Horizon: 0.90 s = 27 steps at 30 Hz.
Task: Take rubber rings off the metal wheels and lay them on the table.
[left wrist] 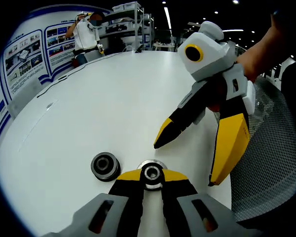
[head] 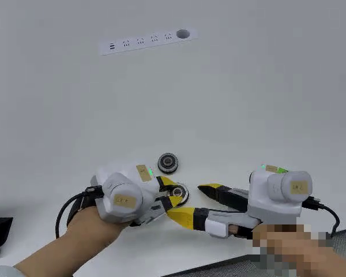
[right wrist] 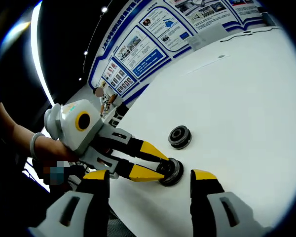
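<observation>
Head view: L gripper [head: 176,192] has its jaws closed on a metal wheel [head: 183,194], pinning it to the white table [head: 230,115]. Call this the clamped wheel; all places below are relative to it. R gripper [head: 186,200] comes in from the right with jaws spread wide. One tip is just right of the clamped wheel, the other just below it, and neither touches. A second wheel [head: 168,163] sits free just beyond the clamped one. A power strip [head: 147,40] lies well beyond both.

L gripper view: its own yellow tips pinch the clamped wheel by the sides, hub facing the cam. The rim reads silvery here, so I can't tell if the rubber ring is on it. The free wheel, just left of it, has a dark outer band and prob. has its ring on. The R gripper's open jaws hang to the right, near but apart.

R gripper view: its own jaws are wide open with nothing between the pads, and the clamped wheel sits in front of the gap. L's jaws reach it from the left.

Doing the step well, as I judge it:
- Keep L's squeeze firm and low so the wheel can't spin or tip.
- R should come in w/ one tip at the rim edge that L leaves bare, not across L's tips.
- Catch just the rubber lip, close on it, then peel outward along the axle direction — slow, since rubber stretches and can snap back.
- If the ring rolls rather than lifts, re-bite further round.

Main risk is R nudging the wheel out of L's grip.
</observation>
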Motion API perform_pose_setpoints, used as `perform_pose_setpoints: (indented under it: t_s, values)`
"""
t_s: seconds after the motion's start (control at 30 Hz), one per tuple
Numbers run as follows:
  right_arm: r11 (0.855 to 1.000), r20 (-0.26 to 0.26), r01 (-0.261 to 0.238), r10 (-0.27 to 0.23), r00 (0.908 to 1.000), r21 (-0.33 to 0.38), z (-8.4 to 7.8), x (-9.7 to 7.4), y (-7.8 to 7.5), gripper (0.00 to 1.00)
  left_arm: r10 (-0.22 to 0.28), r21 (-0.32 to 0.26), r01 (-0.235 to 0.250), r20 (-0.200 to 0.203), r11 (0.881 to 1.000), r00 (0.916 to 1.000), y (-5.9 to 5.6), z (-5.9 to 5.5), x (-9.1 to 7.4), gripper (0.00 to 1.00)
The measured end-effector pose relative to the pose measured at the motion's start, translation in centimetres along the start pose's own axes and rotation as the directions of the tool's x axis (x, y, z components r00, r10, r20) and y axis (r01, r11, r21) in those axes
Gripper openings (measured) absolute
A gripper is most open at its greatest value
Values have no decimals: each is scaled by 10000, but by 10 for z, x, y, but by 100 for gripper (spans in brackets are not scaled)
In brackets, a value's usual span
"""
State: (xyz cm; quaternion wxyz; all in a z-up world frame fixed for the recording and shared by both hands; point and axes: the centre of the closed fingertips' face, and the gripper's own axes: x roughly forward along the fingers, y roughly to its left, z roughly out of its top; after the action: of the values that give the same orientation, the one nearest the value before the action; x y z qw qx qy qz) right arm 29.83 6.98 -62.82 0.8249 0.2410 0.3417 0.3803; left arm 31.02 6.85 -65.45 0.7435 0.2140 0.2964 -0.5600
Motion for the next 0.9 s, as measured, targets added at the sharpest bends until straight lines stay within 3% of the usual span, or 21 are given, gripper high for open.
perform_pose_setpoints:
  t_s: [0.2, 0.4, 0.9]
  values:
    - [9976, 235, 143, -160, 9996, 677, 7, 1, -7, 59, 33, -89, -33, 64, 10000, 10000, 0, 0, 0, 14]
    - [9967, -35, 255, -253, 9997, 770, 3, 4, -12, 47, 62, -134, -61, 113, 9999, 9999, 0, 0, 0, 14]
    - [9936, -161, -107, 125, 9998, 1121, 9, 18, -14, 48, 150, -273, -144, 199, 9995, 9997, 1, 0, 0, 14]
